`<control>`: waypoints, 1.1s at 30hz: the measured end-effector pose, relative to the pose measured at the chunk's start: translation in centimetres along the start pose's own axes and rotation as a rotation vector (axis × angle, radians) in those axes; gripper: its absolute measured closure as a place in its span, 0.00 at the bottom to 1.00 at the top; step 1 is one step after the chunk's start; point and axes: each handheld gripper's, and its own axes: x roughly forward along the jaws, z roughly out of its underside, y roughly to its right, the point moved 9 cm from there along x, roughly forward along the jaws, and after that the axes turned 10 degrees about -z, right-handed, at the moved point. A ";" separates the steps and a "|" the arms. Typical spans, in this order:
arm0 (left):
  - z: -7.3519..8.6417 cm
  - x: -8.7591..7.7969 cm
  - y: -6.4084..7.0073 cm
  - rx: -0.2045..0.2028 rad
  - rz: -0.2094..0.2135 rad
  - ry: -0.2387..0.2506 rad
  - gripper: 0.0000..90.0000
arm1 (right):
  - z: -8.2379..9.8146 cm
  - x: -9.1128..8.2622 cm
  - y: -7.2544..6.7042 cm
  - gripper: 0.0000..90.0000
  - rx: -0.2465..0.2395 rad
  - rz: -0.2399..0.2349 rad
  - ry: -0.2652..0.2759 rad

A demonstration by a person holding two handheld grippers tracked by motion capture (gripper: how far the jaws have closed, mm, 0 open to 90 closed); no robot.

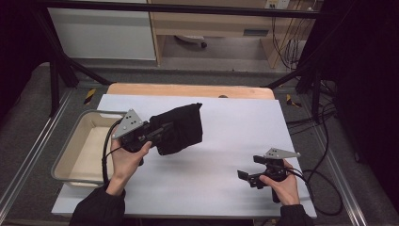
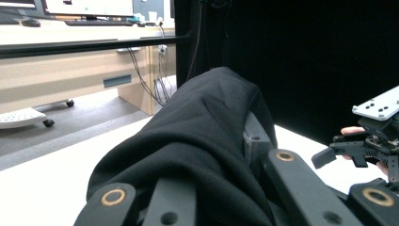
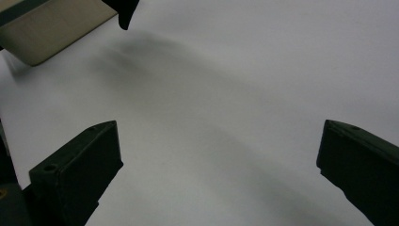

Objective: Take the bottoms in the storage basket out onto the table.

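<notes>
The left hand (image 1: 126,157) holds the left gripper (image 1: 162,132) level above the table (image 1: 226,141), beside the bin (image 1: 70,155), its jaws pinching a black cloth (image 1: 181,127) (soft, folded, probably fleece). The right gripper (image 1: 247,176) rests low near the table's right edge, jaws spread wide.

Black cloth (image 1: 181,128) — bunched, seemingly lifted above the white table.
</notes>
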 end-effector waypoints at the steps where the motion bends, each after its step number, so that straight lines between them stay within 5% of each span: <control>1: 0.2 0.1 0.1 0.002 0.001 -0.006 0.88 | 0.0 0.0 0.0 0.01 -0.003 0.001 -0.001; 33: 4.7 3.8 2.0 0.021 0.036 -0.138 0.88 | 0.0 0.0 0.0 0.01 -0.002 0.001 -0.002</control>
